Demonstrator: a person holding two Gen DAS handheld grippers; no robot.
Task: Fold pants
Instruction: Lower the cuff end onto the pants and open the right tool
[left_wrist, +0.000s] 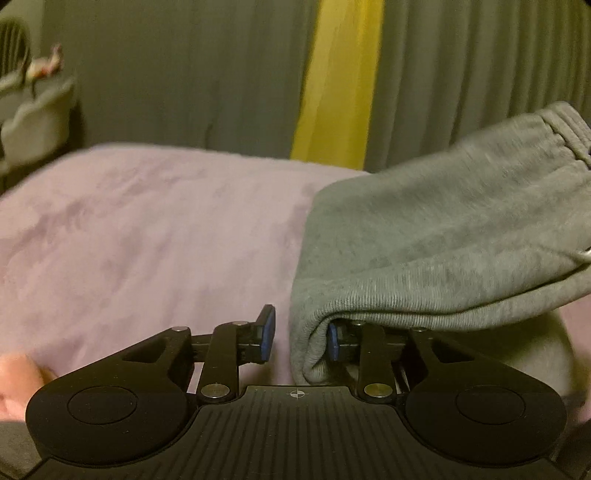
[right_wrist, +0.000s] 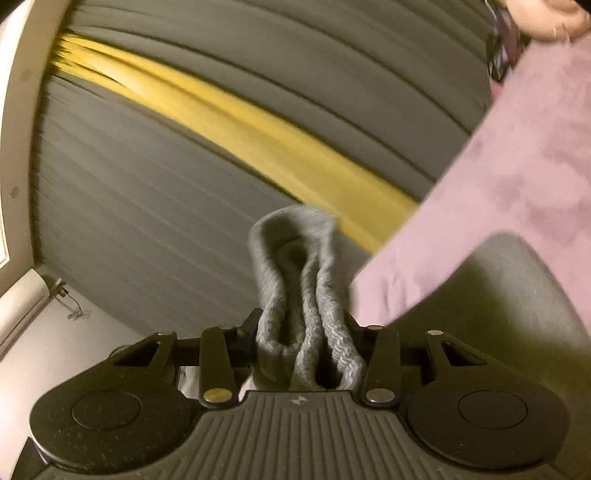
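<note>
Grey sweatpants (left_wrist: 443, 240) lie folded on a pink blanket (left_wrist: 147, 229), their ribbed cuff end lifted at the far right. My left gripper (left_wrist: 300, 339) stands open at the near folded edge. The cloth drapes over its right finger and hangs against the right blue pad. The left blue pad (left_wrist: 267, 334) stays clear of the cloth, with pink blanket showing in the gap. In the right wrist view my right gripper (right_wrist: 306, 343) is shut on a bunched, doubled-up part of the sweatpants (right_wrist: 295, 258), held up in front of the curtain.
A grey pleated curtain with a yellow stripe (left_wrist: 340, 81) hangs behind the bed. Pale soft items (left_wrist: 37, 110) sit at the far left. A person's hand (left_wrist: 14, 384) shows at the lower left edge. The pink blanket (right_wrist: 517, 166) fills the right side of the right wrist view.
</note>
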